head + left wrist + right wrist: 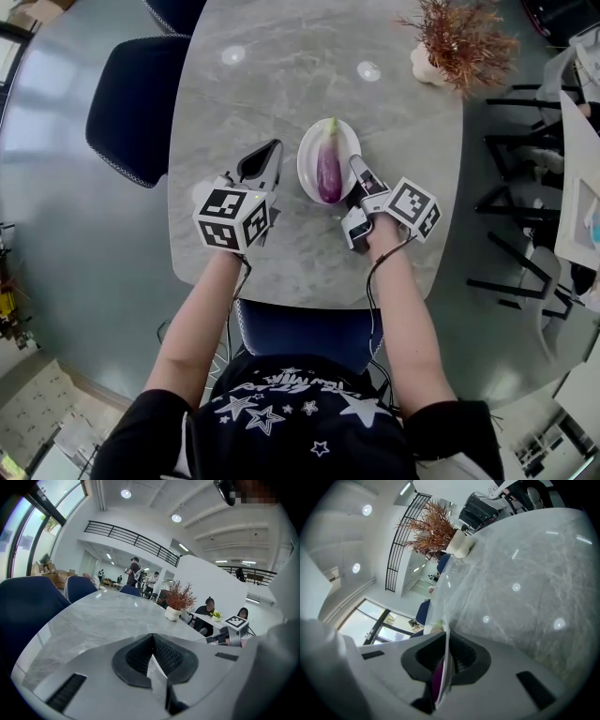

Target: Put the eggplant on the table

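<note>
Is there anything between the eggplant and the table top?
Yes: the eggplant lies in a white plate, which separates it from the table. The right gripper clamps the plate's rim.

The grey marbled worktop [281,84] is carrying a white pot [427,66] of dried reddish branches at its far right edge. Nearer than the pot and to its left, a white plate [307,159] is lying at the surface; full contact is not showing clearly.
</note>
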Tool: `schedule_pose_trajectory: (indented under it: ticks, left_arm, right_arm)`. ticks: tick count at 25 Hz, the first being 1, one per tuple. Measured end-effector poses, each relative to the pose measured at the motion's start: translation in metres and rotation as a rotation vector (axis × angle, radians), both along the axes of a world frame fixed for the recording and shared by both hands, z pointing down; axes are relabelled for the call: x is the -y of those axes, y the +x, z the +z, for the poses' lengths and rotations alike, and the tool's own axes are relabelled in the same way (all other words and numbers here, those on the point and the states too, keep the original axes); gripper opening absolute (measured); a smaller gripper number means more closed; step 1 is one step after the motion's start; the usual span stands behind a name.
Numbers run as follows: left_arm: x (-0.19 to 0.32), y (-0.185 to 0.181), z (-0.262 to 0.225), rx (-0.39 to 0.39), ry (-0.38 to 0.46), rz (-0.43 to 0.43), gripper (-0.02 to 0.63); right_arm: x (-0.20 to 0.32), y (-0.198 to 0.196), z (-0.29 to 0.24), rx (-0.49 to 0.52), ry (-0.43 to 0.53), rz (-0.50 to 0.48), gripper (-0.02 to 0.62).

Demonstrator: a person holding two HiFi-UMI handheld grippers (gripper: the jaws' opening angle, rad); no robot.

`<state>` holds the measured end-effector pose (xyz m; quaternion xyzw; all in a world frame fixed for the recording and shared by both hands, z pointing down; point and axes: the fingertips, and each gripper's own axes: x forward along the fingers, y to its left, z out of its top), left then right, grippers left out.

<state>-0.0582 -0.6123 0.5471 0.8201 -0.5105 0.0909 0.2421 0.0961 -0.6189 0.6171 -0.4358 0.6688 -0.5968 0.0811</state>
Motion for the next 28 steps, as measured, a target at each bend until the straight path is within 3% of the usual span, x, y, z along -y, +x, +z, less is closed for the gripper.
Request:
schedule_pose_trajectory:
  ticks: [7, 19, 28]
  left_arm:
    - [0.0, 0.004, 0.0, -0.008, -0.002, 0.004, 0.008]
    - [-0.01, 0.004, -0.006, -0.013, 0.0, 0.012, 0.008]
    - [-0.022, 0.001, -0.014, -0.019, 0.002, 0.013, 0.008]
  right_arm:
    - [-0.001, 0.001, 0.002, -0.168, 0.007, -0.044, 0.029]
    - [-0.005, 0.0, 0.003, -0.24, 0.003, -0.082, 0.031]
    - [-0.016, 0.004, 0.009, -0.36, -0.031, -0.118, 0.032]
